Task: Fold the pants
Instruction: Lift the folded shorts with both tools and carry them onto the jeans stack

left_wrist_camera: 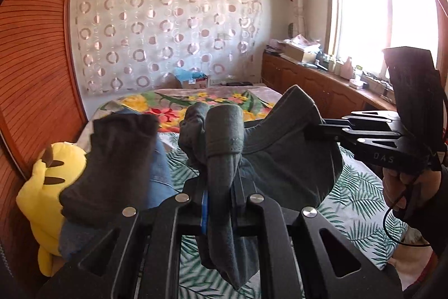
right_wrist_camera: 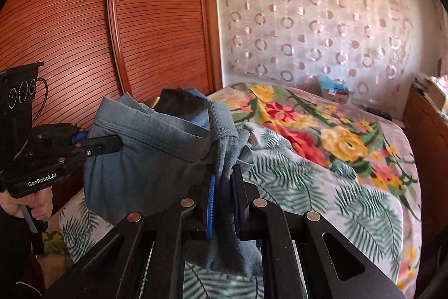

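Pants (left_wrist_camera: 282,156) hang in the air between both grippers, lifted off the bed (right_wrist_camera: 322,187), likely to stretch the waistband before laying flat. Left gripper (left_wrist_camera: 221,187) is clamped on a bunched fabric edge that runs down between its fingers; right gripper (right_wrist_camera: 224,187) is clenched on another bunched edge the same way. Cloth sags between the two pinch points, beyond the fingertips. Both tools are held level, about waist-width apart, pointing across the bed. Left of the left fingers sits a yellow plush (left_wrist_camera: 47,187); wardrobe (right_wrist_camera: 84,32) beyond.
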Tool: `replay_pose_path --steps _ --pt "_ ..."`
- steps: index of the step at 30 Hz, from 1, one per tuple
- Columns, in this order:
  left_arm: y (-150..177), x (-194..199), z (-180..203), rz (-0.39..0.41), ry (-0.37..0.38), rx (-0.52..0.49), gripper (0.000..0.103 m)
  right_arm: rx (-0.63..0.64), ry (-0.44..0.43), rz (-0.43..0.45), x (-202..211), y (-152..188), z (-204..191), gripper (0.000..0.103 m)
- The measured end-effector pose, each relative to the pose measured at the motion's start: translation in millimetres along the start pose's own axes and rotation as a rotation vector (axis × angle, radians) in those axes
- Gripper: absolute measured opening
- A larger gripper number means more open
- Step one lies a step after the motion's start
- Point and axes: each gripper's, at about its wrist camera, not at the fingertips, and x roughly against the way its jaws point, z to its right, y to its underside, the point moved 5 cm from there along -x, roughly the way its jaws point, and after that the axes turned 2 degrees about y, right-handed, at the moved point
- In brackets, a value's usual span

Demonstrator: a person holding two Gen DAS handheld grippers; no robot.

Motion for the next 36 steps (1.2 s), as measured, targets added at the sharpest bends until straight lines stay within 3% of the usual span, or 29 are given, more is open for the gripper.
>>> replay_pose_path --steps 21,36 --pt "-24 -4 -84 0.038 -0.12 0.079 0.012 0.174 -0.044 0.033 -103 -67 -3 0.01" --pt "-9 -10 -131 0.038 -0.159 0.187 0.013 0.348 -0.059 0.008 -146 -103 -33 0.01"
